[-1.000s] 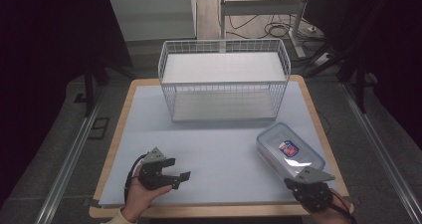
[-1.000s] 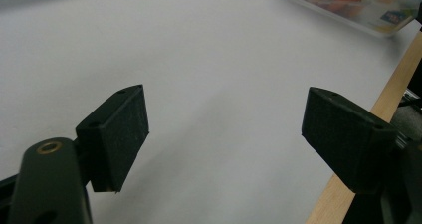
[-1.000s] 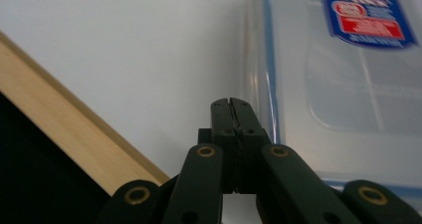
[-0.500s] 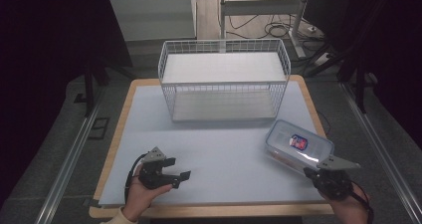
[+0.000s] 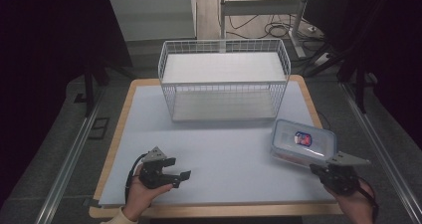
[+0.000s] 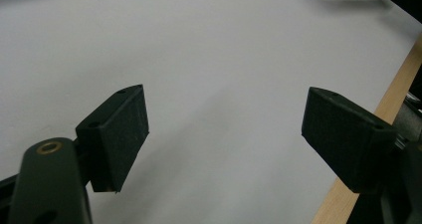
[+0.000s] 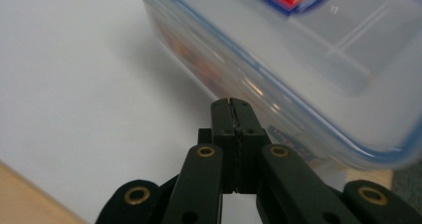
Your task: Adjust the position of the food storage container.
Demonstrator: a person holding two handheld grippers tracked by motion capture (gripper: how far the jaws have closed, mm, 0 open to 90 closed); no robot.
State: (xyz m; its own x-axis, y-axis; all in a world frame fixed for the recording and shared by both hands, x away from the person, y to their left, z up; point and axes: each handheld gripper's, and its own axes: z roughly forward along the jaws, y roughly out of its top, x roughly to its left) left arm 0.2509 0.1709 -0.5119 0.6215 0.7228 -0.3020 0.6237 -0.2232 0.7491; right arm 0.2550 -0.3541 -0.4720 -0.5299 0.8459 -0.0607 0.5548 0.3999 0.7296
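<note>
My right gripper [image 5: 322, 170] has its fingers [image 7: 232, 115] pressed together just beside the clear lidded container [image 5: 303, 143] at the desk's [image 5: 224, 149] right edge, near the wire basket [image 5: 224, 79]. My left gripper [image 5: 180, 176] hovers, fingers [image 6: 117, 134] apart.

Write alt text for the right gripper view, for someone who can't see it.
The right gripper has its two black jaws pressed together, their tips right at the lower edge of a clear plastic container with a blue-rimmed lid and a red and blue label. The container stretches across the upper right, above a white table surface with a wooden edge at lower left.
</note>
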